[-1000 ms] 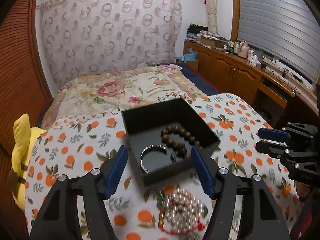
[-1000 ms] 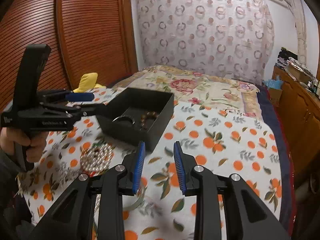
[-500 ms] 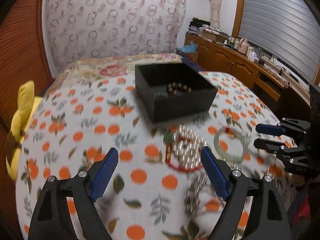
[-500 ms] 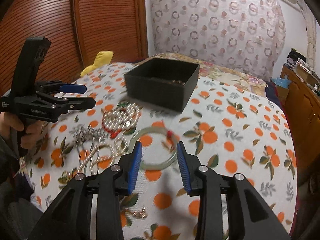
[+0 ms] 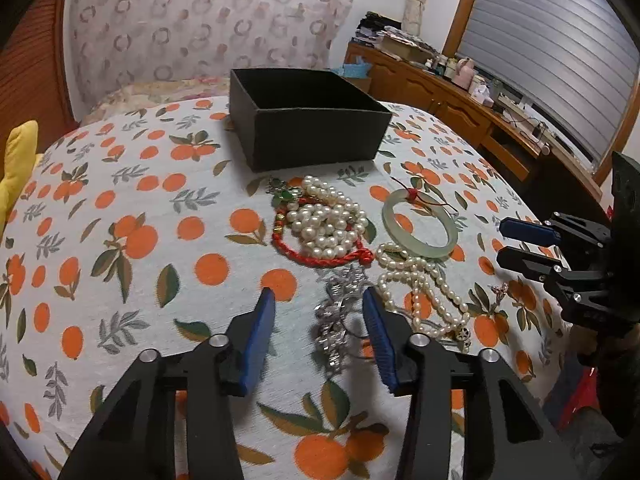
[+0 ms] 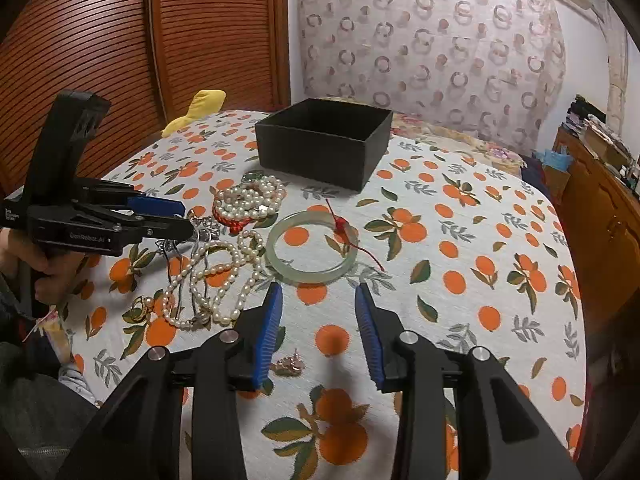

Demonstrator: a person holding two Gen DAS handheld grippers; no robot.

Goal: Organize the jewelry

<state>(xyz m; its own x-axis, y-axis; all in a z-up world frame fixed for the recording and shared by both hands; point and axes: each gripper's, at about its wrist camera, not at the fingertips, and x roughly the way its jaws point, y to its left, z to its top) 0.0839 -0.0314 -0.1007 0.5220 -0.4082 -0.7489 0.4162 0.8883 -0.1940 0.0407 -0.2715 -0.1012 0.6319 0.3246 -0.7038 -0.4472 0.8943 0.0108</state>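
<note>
A black open box [image 5: 308,128] [image 6: 326,146] stands at the far side of the orange-print tablecloth. In front of it lie a pearl pile with a red cord [image 5: 326,224] [image 6: 250,200], a pale green bangle [image 5: 420,222] [image 6: 312,246], a long pearl strand [image 5: 424,292] [image 6: 216,276] and a silver chain [image 5: 340,316]. My left gripper [image 5: 318,300] is open, its fingers straddling the silver chain just above the cloth. My right gripper [image 6: 318,296] is open and empty, just short of the bangle. A small rose-gold piece [image 6: 288,364] lies under it.
A yellow cushion [image 6: 198,108] lies at the table's far left edge. A bed sits beyond the table, a wooden sideboard [image 5: 460,96] with clutter runs along the right wall. The table edge drops off close on the right [image 6: 576,280].
Both grippers pulled back from the box and came down toward the jewelry pile. The left gripper's jaws narrowed around the silver chain; the right gripper opened wider near the bangle.
</note>
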